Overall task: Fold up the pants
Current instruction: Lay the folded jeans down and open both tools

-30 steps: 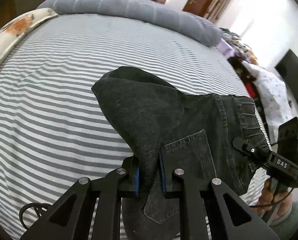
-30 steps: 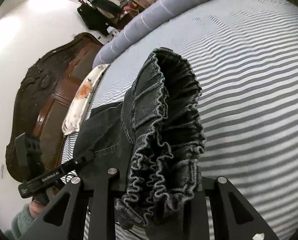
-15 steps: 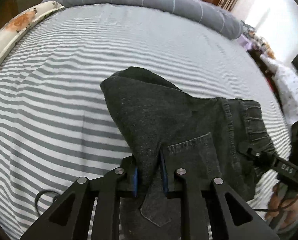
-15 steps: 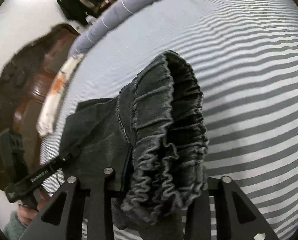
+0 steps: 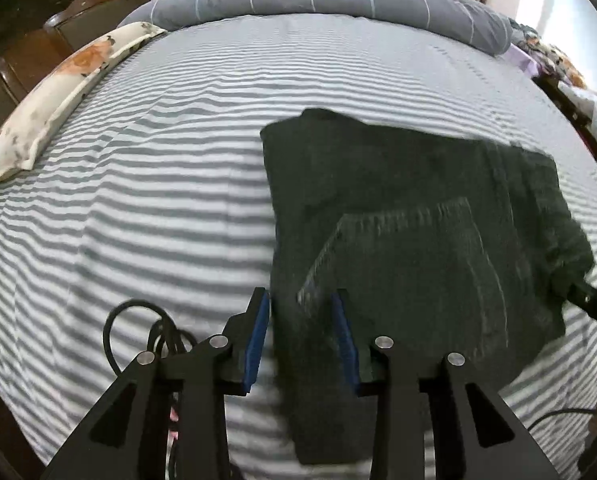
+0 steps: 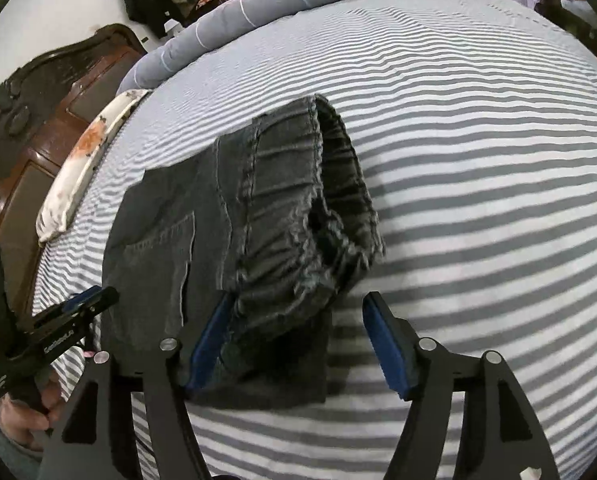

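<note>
**Pants released onto bed, folded bundle**

Bed (image 5: 146, 208), striped sheet, carries everything. Dark denim pants (image 5: 410, 216) lie folded near its middle, back pocket up, gathered elastic waistband (image 6: 298, 208) at the right end.

Handling, judged: denim is soft but fairly heavy and thick in layers; it drapes, holds a crease poorly, will not slip. Best hold is on firm edges: waistband or seamed fold corner, both ends together.

Left claw (image 5: 300, 332): jaws have just been opening, narrow gap, fold edge between, pads off it. Right claw (image 6: 298, 344): jaws have just been opening, wide, waistband loose between.
</note>
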A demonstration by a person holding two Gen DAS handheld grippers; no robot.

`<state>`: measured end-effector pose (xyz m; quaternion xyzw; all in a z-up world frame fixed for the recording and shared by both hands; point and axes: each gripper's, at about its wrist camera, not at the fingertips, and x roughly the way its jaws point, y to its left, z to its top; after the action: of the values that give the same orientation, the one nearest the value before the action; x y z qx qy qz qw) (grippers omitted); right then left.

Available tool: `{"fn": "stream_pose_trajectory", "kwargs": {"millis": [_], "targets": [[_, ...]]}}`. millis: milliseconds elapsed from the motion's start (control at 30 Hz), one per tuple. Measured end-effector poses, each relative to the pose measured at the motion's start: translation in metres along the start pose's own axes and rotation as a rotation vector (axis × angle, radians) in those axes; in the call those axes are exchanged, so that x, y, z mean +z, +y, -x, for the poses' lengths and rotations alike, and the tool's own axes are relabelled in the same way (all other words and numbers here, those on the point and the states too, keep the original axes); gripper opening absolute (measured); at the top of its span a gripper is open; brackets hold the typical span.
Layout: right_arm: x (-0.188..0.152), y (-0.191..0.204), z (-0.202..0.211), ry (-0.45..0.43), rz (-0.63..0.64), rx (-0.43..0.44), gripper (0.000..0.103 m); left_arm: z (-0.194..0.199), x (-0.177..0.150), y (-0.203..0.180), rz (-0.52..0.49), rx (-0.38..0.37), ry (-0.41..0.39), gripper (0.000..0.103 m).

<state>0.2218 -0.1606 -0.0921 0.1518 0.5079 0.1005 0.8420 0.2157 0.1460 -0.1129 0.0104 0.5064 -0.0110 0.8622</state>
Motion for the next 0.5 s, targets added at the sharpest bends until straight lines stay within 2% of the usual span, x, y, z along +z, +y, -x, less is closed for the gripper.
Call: {"fn": "stream_pose_trajectory", "kwargs": {"millis": [67,200,267,367,500], "targets": [[-0.007,0.007,0.001,0.008,0.047,-0.045,0.066,0.008,-0.01,-0.002,-0.007,0.007,-0.002,0.036],[-0.016,0.02,0.016,-0.016,0.088,-0.069,0.067,0.033,-0.023,-0.003,0.001,0.013,-0.026,0.048],[-0.019,0.025,0.03,-0.036,0.097,-0.068,0.072,0.047,-0.028,-0.003,0.013,0.018,-0.05,0.051],[-0.025,0.042,0.057,-0.085,0.157,-0.112,0.08,0.073,-0.04,-0.002,0.033,0.015,-0.08,0.061],[-0.037,0.063,0.086,-0.146,0.237,-0.159,0.087,0.102,-0.053,-0.006,0.028,0.019,-0.119,0.064]]}}
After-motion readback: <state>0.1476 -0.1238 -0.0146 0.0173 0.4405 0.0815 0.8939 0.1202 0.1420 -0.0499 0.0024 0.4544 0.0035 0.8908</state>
